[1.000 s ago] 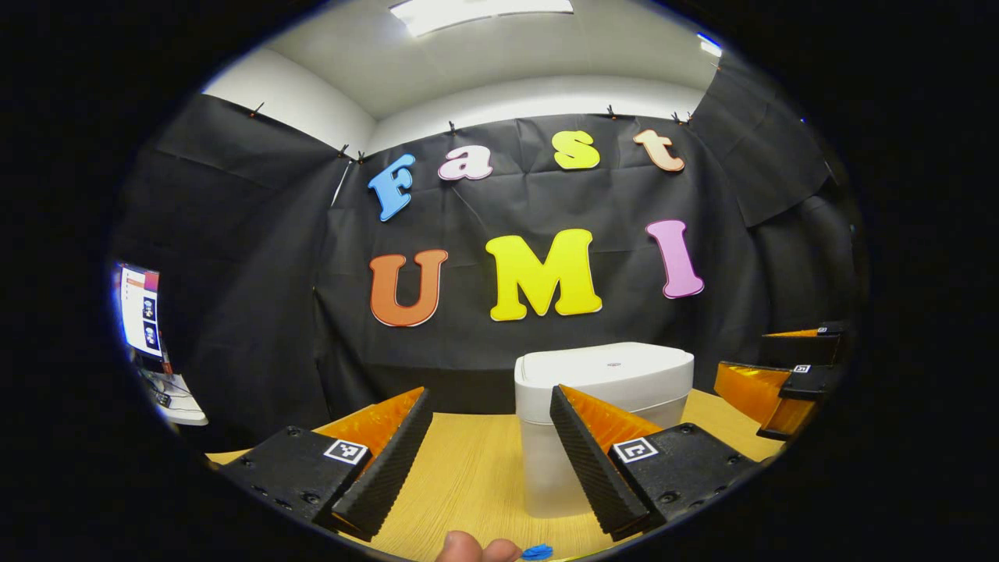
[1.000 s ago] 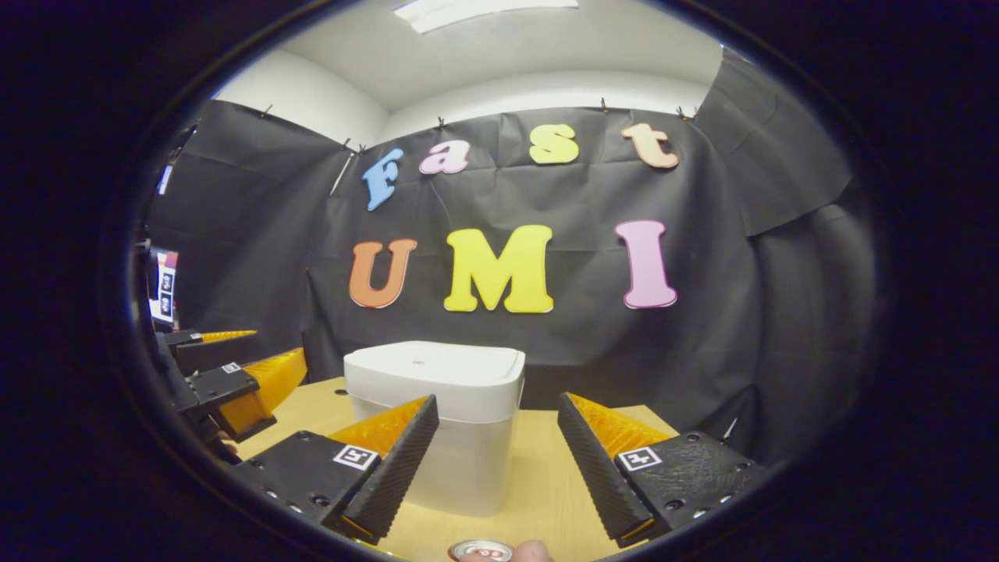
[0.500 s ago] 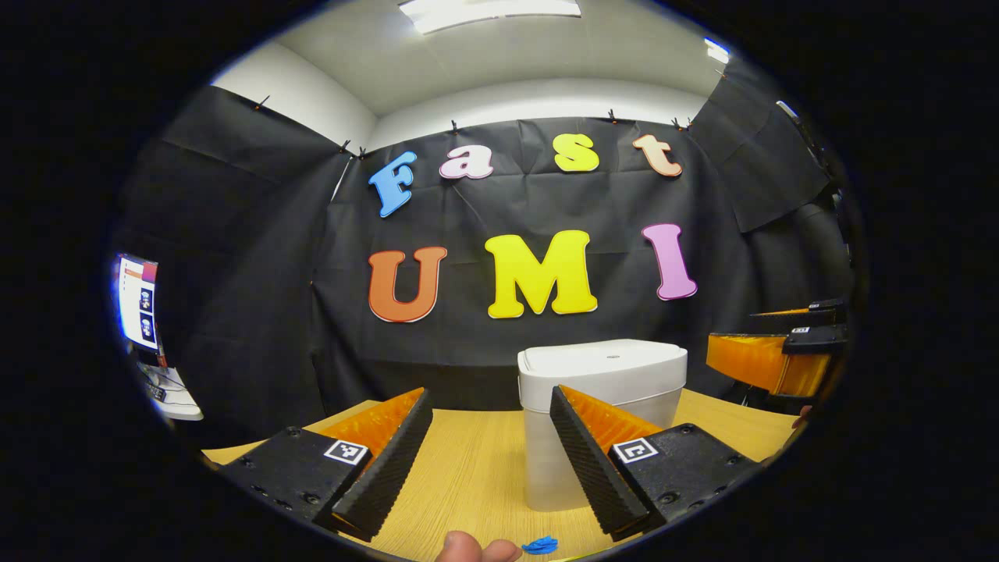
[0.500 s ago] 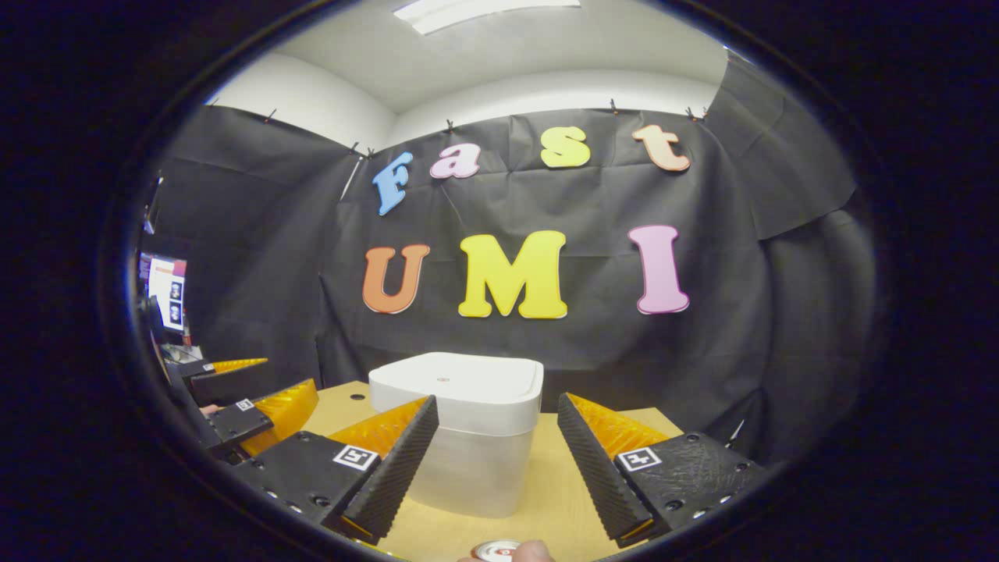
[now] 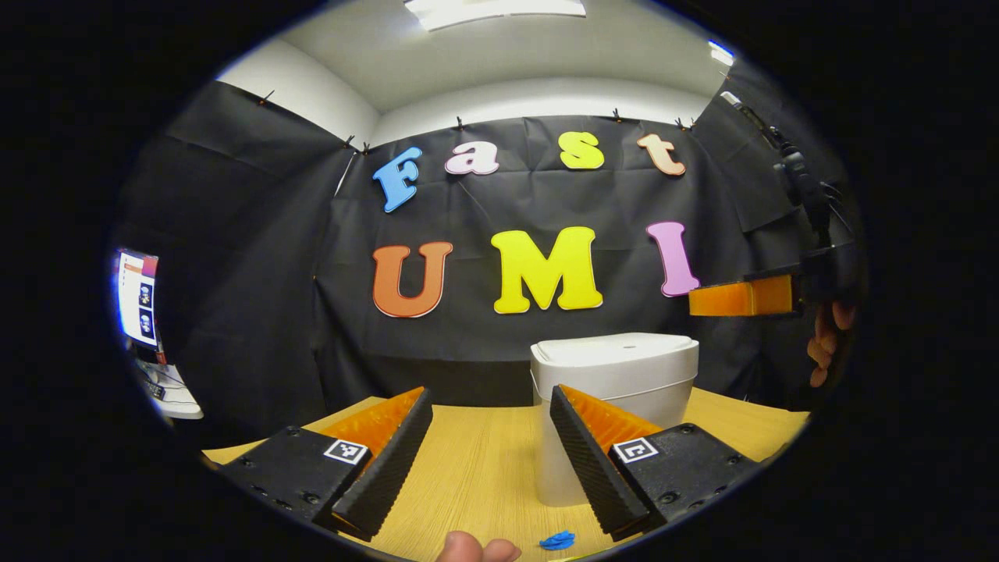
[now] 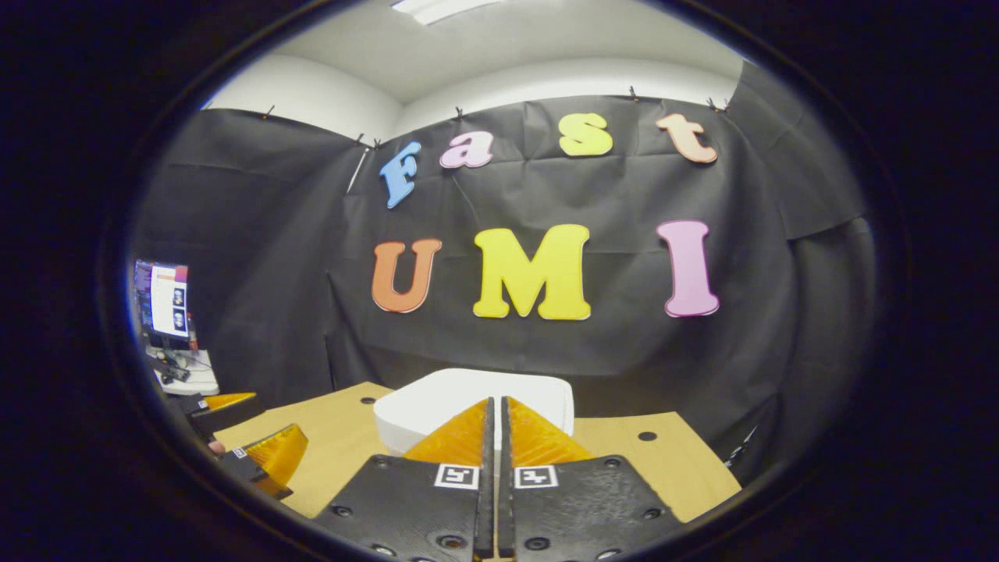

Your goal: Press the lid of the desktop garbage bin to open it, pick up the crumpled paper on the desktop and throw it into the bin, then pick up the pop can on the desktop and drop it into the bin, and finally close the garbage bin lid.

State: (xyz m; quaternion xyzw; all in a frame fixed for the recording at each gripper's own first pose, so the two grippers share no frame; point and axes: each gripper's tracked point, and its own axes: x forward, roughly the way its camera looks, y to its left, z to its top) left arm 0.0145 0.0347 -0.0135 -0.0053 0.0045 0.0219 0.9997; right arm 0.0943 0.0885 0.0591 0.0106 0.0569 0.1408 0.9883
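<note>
1. While the lid (image 6: 499, 390) sits flat and closed on the bin (image 5: 609, 437), the right gripper (image 6: 493, 406) hangs above and just short of it, fingers pressed together with nothing between them; the lid lies straight ahead of and below the fingertips, so the press calls for a forward and downward move
2. Right gripper, seen from the left gripper view (image 5: 745, 298): raised higher than the lid, off to the bin's right side, apart from it; a hand (image 5: 823, 343) grips it from behind
3. Left gripper (image 5: 488, 421): fingers spread wide, empty, low over the table (image 5: 476, 468); the bin stands ahead and to the right of its gap, partly behind its right finger
4. Nearer tool, as judged: the right gripper, already over the lid's near edge; the left sits lower and level with the bin's wall
5. Bin: upright at the far middle of the table, near the black cloth wall (image 6: 593, 351)
6. Small blue scrap (image 5: 557, 539): on the table by the left gripper's base; whether it is the paper cannot be told
</note>
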